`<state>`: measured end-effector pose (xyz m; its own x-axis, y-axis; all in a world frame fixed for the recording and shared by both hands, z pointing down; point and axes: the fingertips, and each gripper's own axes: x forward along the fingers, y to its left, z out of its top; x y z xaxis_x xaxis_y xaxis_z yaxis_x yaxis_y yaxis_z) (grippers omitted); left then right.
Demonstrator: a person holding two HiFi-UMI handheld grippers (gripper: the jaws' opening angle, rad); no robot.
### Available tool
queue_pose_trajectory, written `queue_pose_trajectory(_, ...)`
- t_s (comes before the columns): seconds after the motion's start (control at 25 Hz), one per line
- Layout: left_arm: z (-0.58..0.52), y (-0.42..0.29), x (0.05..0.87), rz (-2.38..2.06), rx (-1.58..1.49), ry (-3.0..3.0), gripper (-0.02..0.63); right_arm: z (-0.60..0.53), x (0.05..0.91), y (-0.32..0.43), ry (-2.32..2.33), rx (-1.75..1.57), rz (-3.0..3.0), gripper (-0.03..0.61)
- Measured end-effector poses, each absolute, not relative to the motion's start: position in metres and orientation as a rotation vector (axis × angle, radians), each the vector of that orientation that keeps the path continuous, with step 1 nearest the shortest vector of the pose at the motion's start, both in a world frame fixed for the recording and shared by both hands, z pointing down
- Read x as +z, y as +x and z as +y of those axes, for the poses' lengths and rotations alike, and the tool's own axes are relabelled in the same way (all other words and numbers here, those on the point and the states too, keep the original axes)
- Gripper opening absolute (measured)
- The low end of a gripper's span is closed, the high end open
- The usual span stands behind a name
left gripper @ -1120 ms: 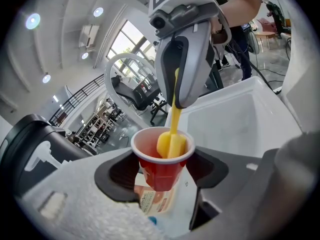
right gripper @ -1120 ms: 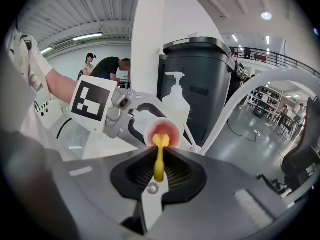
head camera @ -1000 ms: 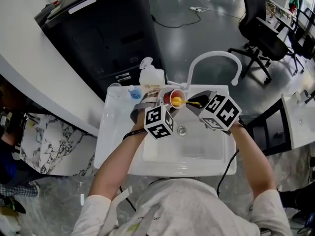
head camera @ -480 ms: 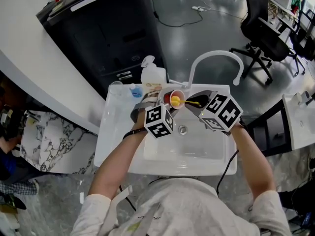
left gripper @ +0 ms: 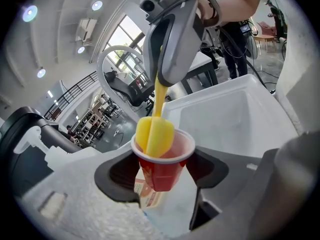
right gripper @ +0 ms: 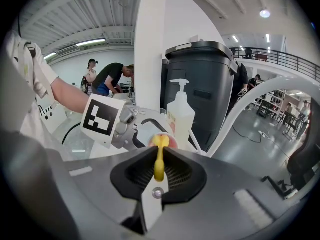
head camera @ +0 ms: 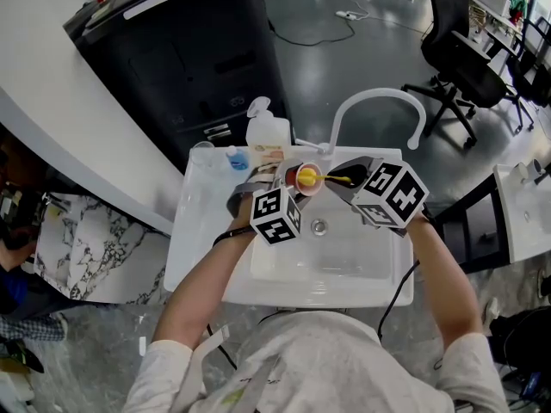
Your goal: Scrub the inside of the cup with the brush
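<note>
A small red cup (left gripper: 161, 160) with a white rim is held above the white sink (head camera: 362, 269), and my left gripper (left gripper: 161, 170) is shut on it. The cup (head camera: 303, 178) shows in the head view near the tap. A yellow brush (left gripper: 155, 134) has its sponge head down inside the cup's mouth. Its thin yellow handle (right gripper: 159, 165) runs back into my right gripper (right gripper: 159, 174), which is shut on it. In the right gripper view the cup (right gripper: 161, 141) sits just beyond the handle's tip. In the head view the right gripper (head camera: 344, 179) stands to the right of the cup.
A white curved tap (head camera: 377, 101) arches over the sink's back edge. A soap pump bottle (head camera: 267, 130) and a small blue-capped bottle (head camera: 236, 159) stand at the back left, beside a clear glass (head camera: 201, 154). A black bin (head camera: 185, 54) stands behind the sink.
The cup and the left gripper have shifted slightly up and right toward the tap. The right gripper has barely moved.
</note>
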<state>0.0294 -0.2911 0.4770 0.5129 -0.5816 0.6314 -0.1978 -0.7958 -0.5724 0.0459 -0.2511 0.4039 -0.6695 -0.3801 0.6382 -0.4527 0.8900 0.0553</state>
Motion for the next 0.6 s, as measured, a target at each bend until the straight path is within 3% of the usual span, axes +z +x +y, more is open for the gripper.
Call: queue_pose_trajectory(0.6,-0.288,0.025,0.473,0.678,-1.169,-2.327,0.298,-0.259,0.399,0.065,0.632,0.162,-2.378,0.035)
